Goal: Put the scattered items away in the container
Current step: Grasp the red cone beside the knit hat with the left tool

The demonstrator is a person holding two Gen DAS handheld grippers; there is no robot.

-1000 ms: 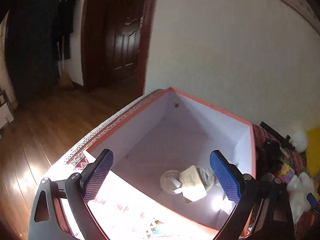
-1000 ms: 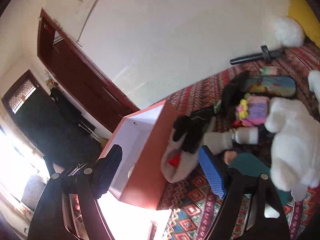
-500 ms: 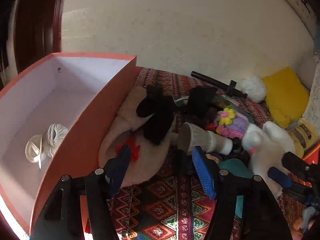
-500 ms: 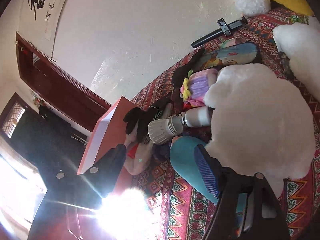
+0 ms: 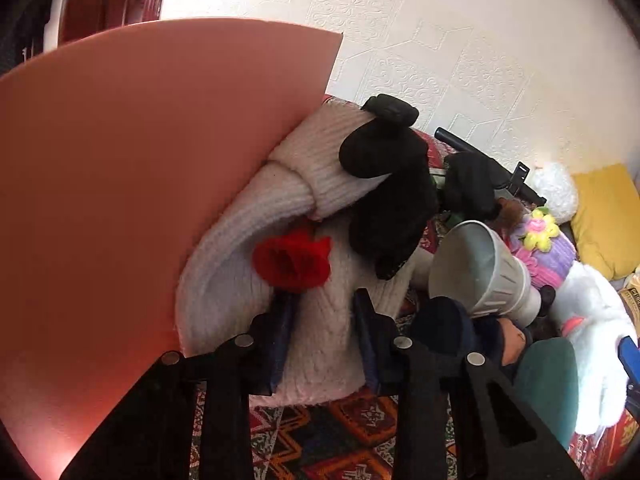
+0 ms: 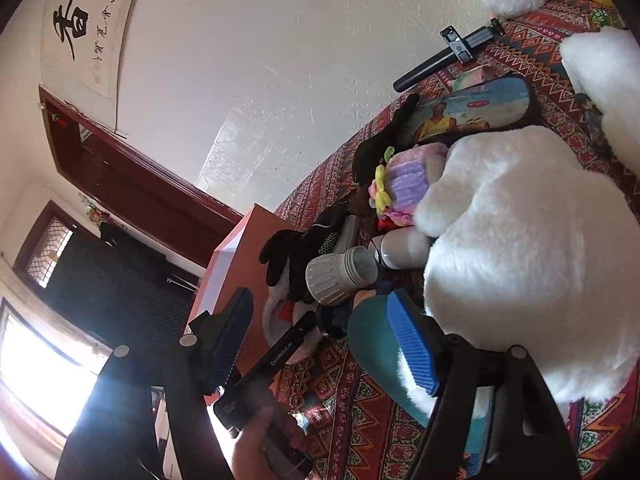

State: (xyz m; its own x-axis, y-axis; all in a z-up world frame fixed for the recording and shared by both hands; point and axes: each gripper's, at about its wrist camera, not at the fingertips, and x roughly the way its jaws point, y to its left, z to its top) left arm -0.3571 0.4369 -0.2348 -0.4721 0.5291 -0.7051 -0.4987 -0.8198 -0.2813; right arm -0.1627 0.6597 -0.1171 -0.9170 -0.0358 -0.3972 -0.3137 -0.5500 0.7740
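Observation:
A white knit hat with a red flower leans against the outer wall of the salmon-pink box. My left gripper is closing on a fold of the hat, and its pads press into the knit just below the flower. A black glove lies on the hat's upper part. My right gripper stands open with nothing gripped. Its blue pad is beside a teal item and a white plush toy. In the right wrist view a hand holds the left gripper's black body.
A patterned red cloth carries a grey-white bottle, a purple plush with a yellow flower, a picture pencil case and a black rod. A yellow cushion lies far right. A white wall stands behind, with a dark door beyond the box.
My left gripper swung from above the box's inside down to the hat beside the box, and its jaws narrowed onto the knit. The right gripper dropped closer to the white plush.

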